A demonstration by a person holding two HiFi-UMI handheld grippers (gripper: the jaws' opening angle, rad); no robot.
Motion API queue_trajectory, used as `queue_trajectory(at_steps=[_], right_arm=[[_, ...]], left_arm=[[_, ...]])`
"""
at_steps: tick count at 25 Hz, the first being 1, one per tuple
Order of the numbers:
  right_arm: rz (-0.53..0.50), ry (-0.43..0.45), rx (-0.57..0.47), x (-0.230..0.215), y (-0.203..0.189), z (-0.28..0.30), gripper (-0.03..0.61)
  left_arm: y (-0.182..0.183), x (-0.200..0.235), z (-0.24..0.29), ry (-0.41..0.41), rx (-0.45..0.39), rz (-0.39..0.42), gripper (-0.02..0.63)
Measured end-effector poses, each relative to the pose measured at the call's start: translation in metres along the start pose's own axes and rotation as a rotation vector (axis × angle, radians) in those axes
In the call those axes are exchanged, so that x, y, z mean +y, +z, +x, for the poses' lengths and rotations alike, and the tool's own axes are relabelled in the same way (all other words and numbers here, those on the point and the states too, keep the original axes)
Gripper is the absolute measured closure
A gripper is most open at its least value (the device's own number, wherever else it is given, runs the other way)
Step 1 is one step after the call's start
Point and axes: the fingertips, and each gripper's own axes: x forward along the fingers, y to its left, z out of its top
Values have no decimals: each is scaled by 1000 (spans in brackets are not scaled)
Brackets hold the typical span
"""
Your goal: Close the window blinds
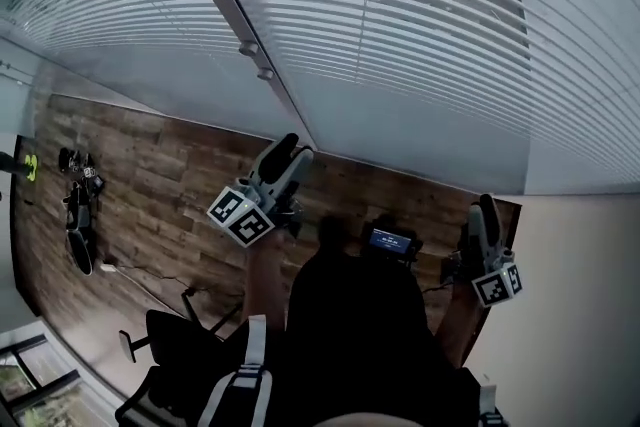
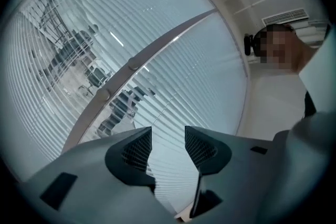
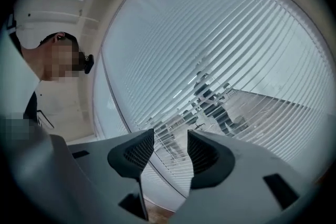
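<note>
left gripper [image 2: 168,145]: jaws apart, nothing btwn them. right gripper [image 3: 171,144]: same, spread & empty. both point at the blinds [image 1: 430,25], not touching. blinds hang on the glass ahead, either side of a frame post [image 1: 232,10]. slats tilted open, outside shows thru. step: prob. the reach-in. next needs finding a tilt cord/wand, none clear here.

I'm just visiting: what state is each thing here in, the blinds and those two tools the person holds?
Window blinds, lowered, slats tilted open enough to see through.
Left tool, jaws apart, nothing between them.
Right tool, jaws apart, nothing between them.
Small screen, lit.
</note>
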Motion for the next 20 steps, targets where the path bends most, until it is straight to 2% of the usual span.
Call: queue_trajectory(at_steps=[3,6,8,10,15,20], right_arm=[[17,84,0,-12,16,4,377],[67,119,22,-21,40,24,377],[101,136,44,-18,58,44,377],[102,167,52,-24,65,61,377],[115,193,74,-45,47,66,377],[108,205,63,-42,53,82,377]], left_arm=[[3,-8,8,46,-64,18,410],[26,-6,18,143,-66,45,410],[49,-9,24,179,-51,58,410],[57,-11,32,195,-36,82,410],[37,-9,27,238,-1,103,410],[43,-3,43,194,-3,109,410]])
